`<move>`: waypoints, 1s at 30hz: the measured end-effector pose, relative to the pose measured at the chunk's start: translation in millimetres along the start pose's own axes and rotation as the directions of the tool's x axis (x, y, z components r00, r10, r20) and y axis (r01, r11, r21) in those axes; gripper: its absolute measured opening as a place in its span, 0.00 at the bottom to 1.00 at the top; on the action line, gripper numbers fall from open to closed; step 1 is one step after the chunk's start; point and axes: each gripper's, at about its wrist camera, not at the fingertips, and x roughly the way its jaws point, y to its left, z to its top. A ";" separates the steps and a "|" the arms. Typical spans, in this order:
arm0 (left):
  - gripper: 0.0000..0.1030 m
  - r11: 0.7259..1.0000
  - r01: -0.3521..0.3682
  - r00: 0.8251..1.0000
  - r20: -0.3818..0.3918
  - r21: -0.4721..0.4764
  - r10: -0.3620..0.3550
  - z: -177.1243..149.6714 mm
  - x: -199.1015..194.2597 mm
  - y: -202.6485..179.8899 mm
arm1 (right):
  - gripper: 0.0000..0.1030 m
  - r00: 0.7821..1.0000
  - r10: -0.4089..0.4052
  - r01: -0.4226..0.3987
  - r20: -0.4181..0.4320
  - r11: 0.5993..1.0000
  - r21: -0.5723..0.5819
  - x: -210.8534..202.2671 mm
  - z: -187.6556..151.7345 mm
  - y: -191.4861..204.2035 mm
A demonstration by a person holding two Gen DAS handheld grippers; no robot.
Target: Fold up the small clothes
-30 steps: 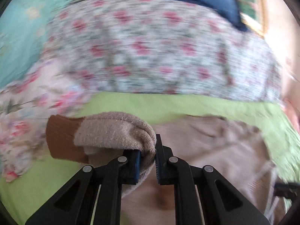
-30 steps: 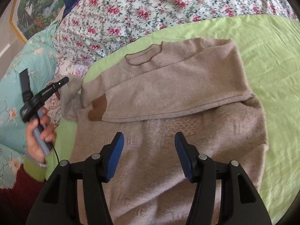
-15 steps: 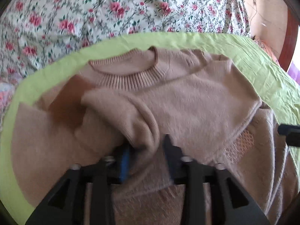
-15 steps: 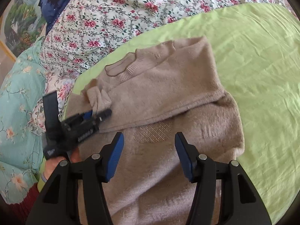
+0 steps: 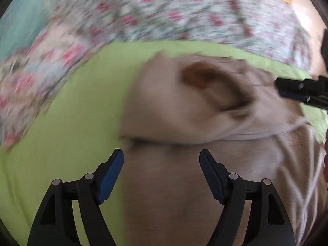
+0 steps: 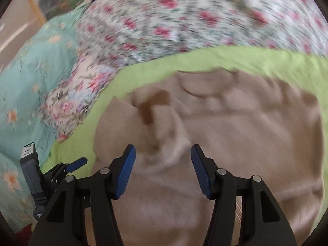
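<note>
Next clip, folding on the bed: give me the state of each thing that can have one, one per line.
Left tool: open, holding nothing, above the sweater.
Right tool: open, holding nothing, over the folded sleeve.
Beige sweater: lying on the green sheet, partly folded.
Sleeve with brown cuff: folded in over the sweater's body, released, a bit bunched.

Setting: I am working in a home bedroom, on a bed. Evidence: light green sheet as work surface; rose-print quilt heaped behind it; teal floral bedding at one side; gilt-framed picture on the wall. Both views motion-blurred.
</note>
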 end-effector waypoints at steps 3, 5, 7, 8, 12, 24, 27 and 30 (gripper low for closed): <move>0.73 0.998 -0.018 0.999 -0.040 -0.061 0.016 0.2 15.7 24.0 | 0.56 1.000 -0.013 0.013 0.002 0.998 0.061 29.9 24.6 -17.9; 0.73 0.998 -0.022 0.998 -0.057 -0.066 0.018 2.0 24.8 30.6 | 0.56 1.000 0.014 -0.011 -0.026 0.993 0.115 53.0 40.5 -39.1; 0.74 0.997 -0.026 0.997 -0.074 -0.079 0.020 5.3 35.2 34.6 | 0.56 0.996 0.044 -0.032 -0.083 0.990 0.138 74.9 52.2 -51.2; 0.74 0.996 -0.029 0.997 -0.076 -0.084 0.023 6.9 37.9 34.8 | 0.56 0.990 0.083 -0.066 -0.116 0.987 0.146 85.3 56.1 -53.5; 0.74 0.994 -0.044 0.997 -0.064 -0.100 0.038 17.1 45.6 32.5 | 0.31 0.955 0.225 -0.194 -0.193 0.966 0.169 110.7 60.2 -49.3; 0.74 0.975 -0.120 0.992 -0.046 -0.187 0.114 27.2 56.7 36.0 | 0.10 0.967 -0.167 0.070 0.192 0.901 0.429 -58.4 -17.8 -134.3; 0.74 0.974 -0.142 0.990 -0.047 -0.176 0.136 26.2 56.4 31.8 | 0.10 0.974 -0.193 0.119 0.115 0.879 0.462 -51.7 -42.7 -146.2; 0.75 0.972 -0.155 0.988 -0.044 -0.176 0.149 24.9 55.1 30.1 | 0.10 0.974 -0.209 0.146 0.085 0.872 0.467 -49.1 -57.0 -151.7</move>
